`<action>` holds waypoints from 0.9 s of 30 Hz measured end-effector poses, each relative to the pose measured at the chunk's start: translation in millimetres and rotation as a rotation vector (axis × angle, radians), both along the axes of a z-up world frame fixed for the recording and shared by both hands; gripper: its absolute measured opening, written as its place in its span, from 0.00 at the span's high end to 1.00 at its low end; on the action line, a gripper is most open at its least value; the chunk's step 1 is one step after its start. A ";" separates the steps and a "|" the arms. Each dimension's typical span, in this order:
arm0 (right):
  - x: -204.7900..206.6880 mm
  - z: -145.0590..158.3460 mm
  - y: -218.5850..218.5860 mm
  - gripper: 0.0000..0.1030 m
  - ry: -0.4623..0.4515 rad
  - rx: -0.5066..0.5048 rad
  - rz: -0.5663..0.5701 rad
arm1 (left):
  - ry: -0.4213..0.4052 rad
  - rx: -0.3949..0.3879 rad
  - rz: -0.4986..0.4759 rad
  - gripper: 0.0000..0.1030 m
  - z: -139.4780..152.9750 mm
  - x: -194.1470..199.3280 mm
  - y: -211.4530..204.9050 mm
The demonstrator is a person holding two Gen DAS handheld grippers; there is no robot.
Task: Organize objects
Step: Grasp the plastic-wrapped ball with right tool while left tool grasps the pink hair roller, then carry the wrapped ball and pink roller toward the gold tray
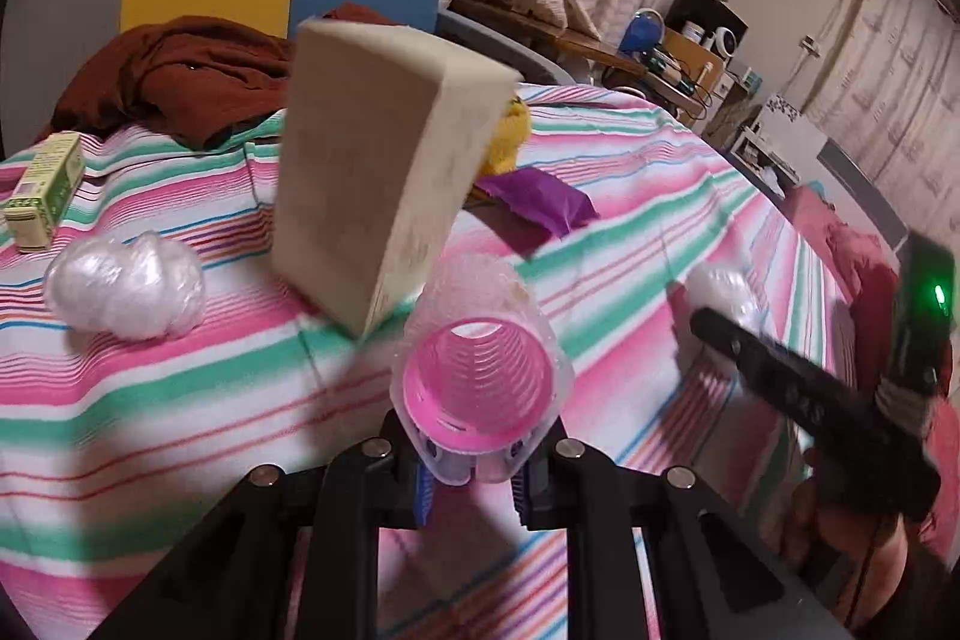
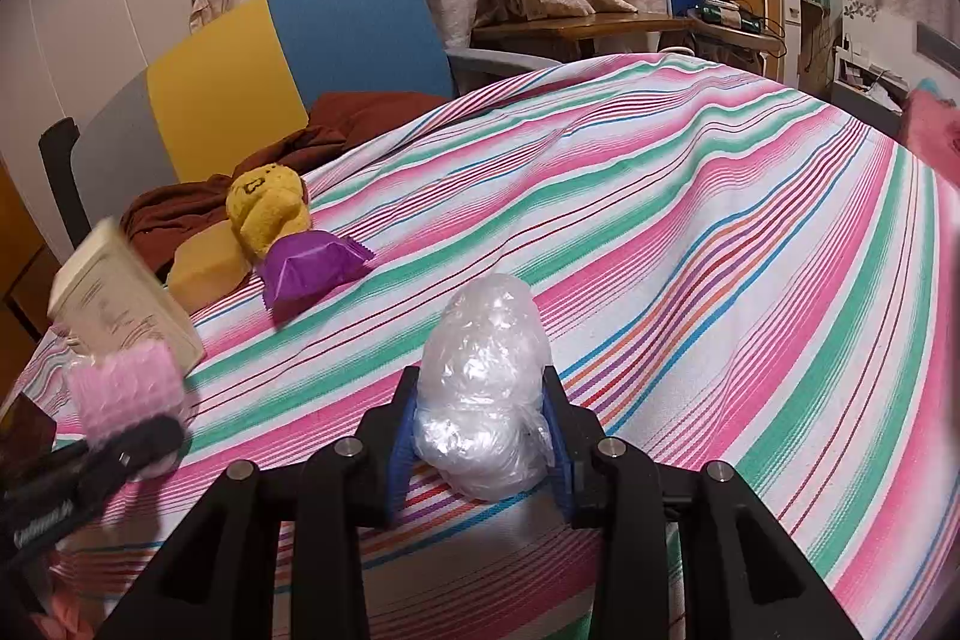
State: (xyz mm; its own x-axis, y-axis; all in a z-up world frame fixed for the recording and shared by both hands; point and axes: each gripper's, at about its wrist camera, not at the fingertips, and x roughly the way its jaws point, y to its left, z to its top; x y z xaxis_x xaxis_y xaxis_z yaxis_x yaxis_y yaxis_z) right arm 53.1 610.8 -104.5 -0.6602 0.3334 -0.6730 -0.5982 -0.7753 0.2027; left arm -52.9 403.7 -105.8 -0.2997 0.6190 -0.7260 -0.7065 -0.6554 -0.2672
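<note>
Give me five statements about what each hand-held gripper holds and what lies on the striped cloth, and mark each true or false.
1. The left hand-held gripper is shut on a pink hair roller. True.
2. The right hand-held gripper is empty. False: it is shut on a clear plastic bundle.
3. A purple packet lies on the striped cloth. True.
4. The beige box lies flat. False: it is tilted up on end.
5. The chair behind is red. False: the chair is yellow and blue.

A pink hair roller (image 1: 478, 376) lay on a cloth (image 2: 690, 232) striped pink, green and white. Nearby sat a purple packet (image 2: 312, 268) and a yellow sponge (image 2: 267, 208).
</note>
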 end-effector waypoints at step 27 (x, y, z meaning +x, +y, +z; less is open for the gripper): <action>10.7 14.6 -41.1 0.64 -0.027 0.166 0.015 | 0.046 0.028 -0.010 0.82 2.9 39.1 -60.5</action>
